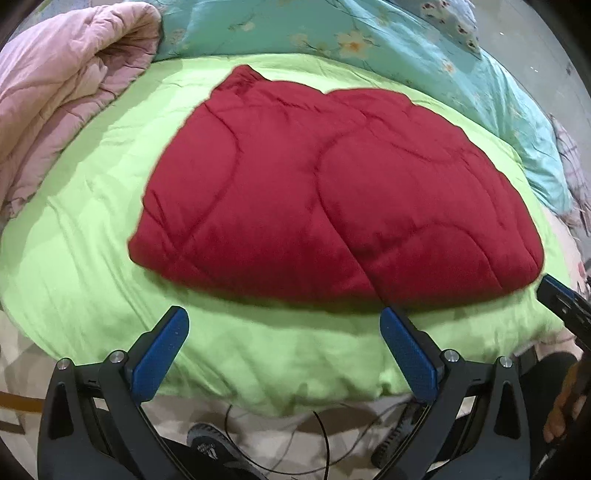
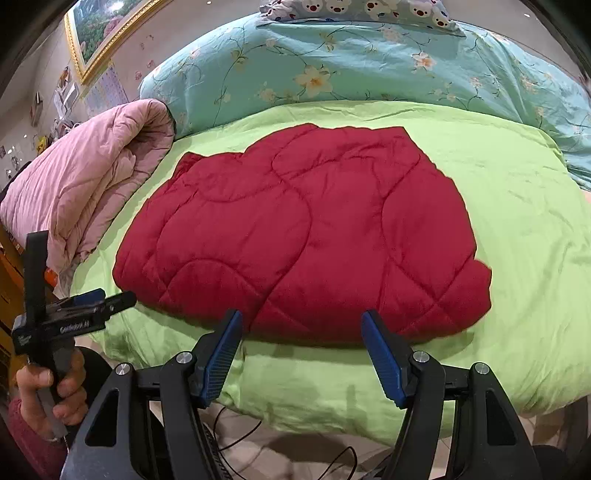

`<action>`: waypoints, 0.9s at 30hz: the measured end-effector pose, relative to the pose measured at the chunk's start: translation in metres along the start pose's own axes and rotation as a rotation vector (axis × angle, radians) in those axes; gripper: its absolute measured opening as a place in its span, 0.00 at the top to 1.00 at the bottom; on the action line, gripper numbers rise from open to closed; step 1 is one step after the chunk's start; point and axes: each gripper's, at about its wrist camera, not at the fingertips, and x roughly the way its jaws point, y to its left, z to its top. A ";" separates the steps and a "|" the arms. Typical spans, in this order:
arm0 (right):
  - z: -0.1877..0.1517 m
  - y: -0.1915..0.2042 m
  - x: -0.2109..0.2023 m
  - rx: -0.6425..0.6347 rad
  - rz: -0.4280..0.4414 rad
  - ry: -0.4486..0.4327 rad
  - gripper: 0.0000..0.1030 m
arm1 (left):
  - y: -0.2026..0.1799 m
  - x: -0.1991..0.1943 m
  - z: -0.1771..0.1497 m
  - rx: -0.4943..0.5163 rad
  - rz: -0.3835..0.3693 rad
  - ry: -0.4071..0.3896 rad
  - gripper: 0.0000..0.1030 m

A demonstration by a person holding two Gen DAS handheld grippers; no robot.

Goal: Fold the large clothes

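A red quilted garment (image 1: 325,192) lies folded and flat on the lime green bed cover (image 1: 85,236); it also shows in the right wrist view (image 2: 306,236). My left gripper (image 1: 284,325) is open and empty, held just short of the garment's near edge. It also shows at the left of the right wrist view (image 2: 107,299). My right gripper (image 2: 301,328) is open and empty, its blue fingertips at the garment's near edge. Part of the right gripper shows at the right edge of the left wrist view (image 1: 565,306).
A rolled pink quilt (image 1: 62,96) lies at the bed's left side. A teal floral duvet (image 2: 351,62) is heaped at the back. The bed's near edge (image 2: 332,417) drops to a floor with black cables (image 1: 321,435). A framed picture (image 2: 99,33) hangs at the left.
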 end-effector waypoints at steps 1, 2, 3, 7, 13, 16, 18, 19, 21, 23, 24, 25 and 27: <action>-0.001 0.001 0.001 0.001 0.000 0.002 0.33 | -0.002 -0.001 -0.003 0.005 -0.002 0.004 0.00; -0.004 0.001 0.003 0.004 -0.001 0.009 0.33 | -0.003 -0.002 -0.004 0.010 -0.003 0.003 0.00; -0.006 0.002 0.004 0.004 -0.001 0.015 0.33 | -0.005 -0.003 -0.005 0.018 -0.004 -0.002 0.00; -0.004 0.004 0.006 0.001 0.016 0.015 0.33 | -0.007 -0.010 0.010 0.039 0.002 -0.037 0.00; 0.060 0.005 0.037 0.007 0.060 0.042 0.31 | 0.009 -0.005 0.057 -0.018 0.030 -0.100 0.00; 0.094 0.009 0.076 -0.017 0.063 0.082 0.33 | 0.014 0.013 0.073 -0.032 0.029 -0.092 0.00; 0.110 -0.005 0.108 0.037 0.006 0.120 0.33 | 0.014 0.027 0.077 -0.028 0.037 -0.064 0.00; 0.115 -0.012 0.118 0.060 0.011 0.128 0.32 | 0.014 0.041 0.081 -0.019 0.036 -0.036 0.00; 0.122 -0.021 0.131 0.090 0.009 0.137 0.32 | 0.014 0.058 0.083 -0.015 0.055 -0.010 0.00; 0.126 -0.025 0.136 0.109 0.007 0.132 0.32 | 0.017 0.069 0.088 -0.021 0.051 -0.009 0.00; 0.128 -0.027 0.139 0.114 -0.002 0.128 0.32 | 0.018 0.072 0.090 -0.027 0.047 -0.006 0.00; 0.129 -0.027 0.142 0.115 -0.011 0.125 0.32 | 0.020 0.077 0.095 -0.027 0.045 0.004 0.00; 0.131 -0.028 0.147 0.118 -0.029 0.118 0.32 | 0.019 0.082 0.103 -0.006 0.051 0.017 0.00</action>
